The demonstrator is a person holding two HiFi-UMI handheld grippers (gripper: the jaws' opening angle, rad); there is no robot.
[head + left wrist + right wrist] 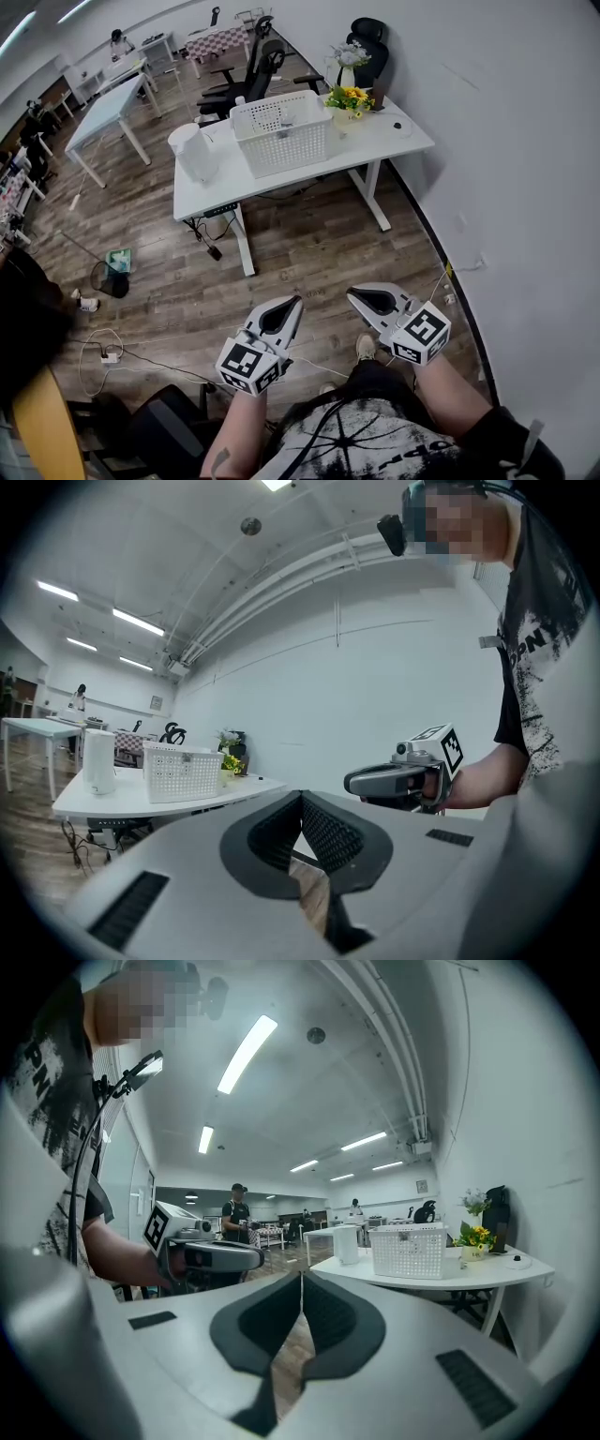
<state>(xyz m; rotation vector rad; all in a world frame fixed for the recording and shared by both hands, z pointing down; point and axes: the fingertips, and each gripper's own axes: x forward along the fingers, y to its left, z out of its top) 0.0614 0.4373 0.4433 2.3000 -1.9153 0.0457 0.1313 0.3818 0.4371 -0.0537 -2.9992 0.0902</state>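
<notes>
Shut tight, nothing held: left gripper [296, 301] and right gripper [352, 293], side by side over wood floor [300, 253], well short of the white table [380, 141]. White basket [291, 150] mid-table, white jug [194, 153] near its left edge.

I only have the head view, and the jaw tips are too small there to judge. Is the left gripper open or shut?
Observer: The left gripper is shut. In its own view the jaws meet at the tips with nothing between them.
Operator: And the other one?
Observer: The right gripper is shut as well, its jaws tip to tip and empty in its own view.
</notes>
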